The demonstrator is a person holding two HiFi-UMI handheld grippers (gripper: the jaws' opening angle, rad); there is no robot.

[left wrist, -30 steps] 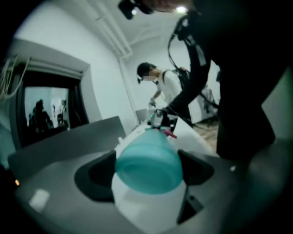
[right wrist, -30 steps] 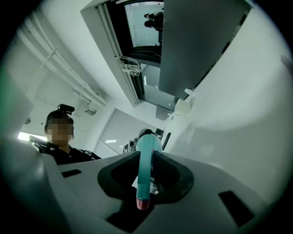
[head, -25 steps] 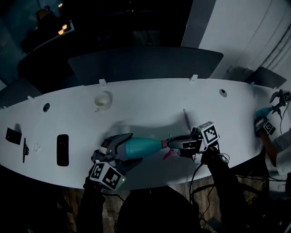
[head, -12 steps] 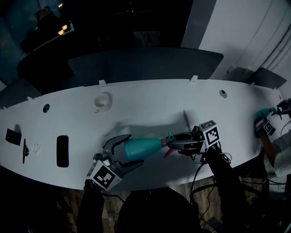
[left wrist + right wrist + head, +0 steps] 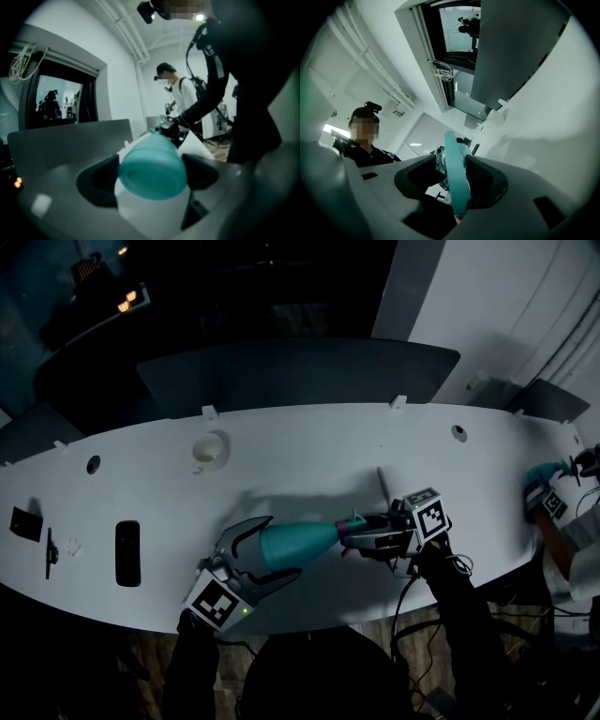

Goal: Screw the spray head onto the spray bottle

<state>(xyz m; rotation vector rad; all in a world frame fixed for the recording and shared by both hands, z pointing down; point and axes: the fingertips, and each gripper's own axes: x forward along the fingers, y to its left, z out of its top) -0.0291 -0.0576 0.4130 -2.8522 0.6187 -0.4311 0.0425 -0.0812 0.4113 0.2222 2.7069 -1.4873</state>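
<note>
A teal spray bottle (image 5: 295,542) lies level above the white table (image 5: 281,437), its neck pointing right. My left gripper (image 5: 281,547) is shut on its wide base, which fills the left gripper view (image 5: 150,171). The teal spray head (image 5: 352,524) sits at the bottle's neck, a pink trigger just showing beneath it. My right gripper (image 5: 351,534) has its jaws round the head, and they are opening. In the right gripper view the spray head (image 5: 454,173) stands edge-on between the jaws, with a small gap on its left side.
A white cup (image 5: 208,448) stands at the back left. A black phone (image 5: 127,551) and a small black item (image 5: 22,521) lie far left. A thin stick (image 5: 382,486) lies behind the right gripper. Another person's gripper (image 5: 553,495) works at the table's right end.
The pink trigger, which hung well below the neck, has turned until almost hidden. The left gripper and bottle have shifted slightly right. The right gripper has stayed at the neck.
</note>
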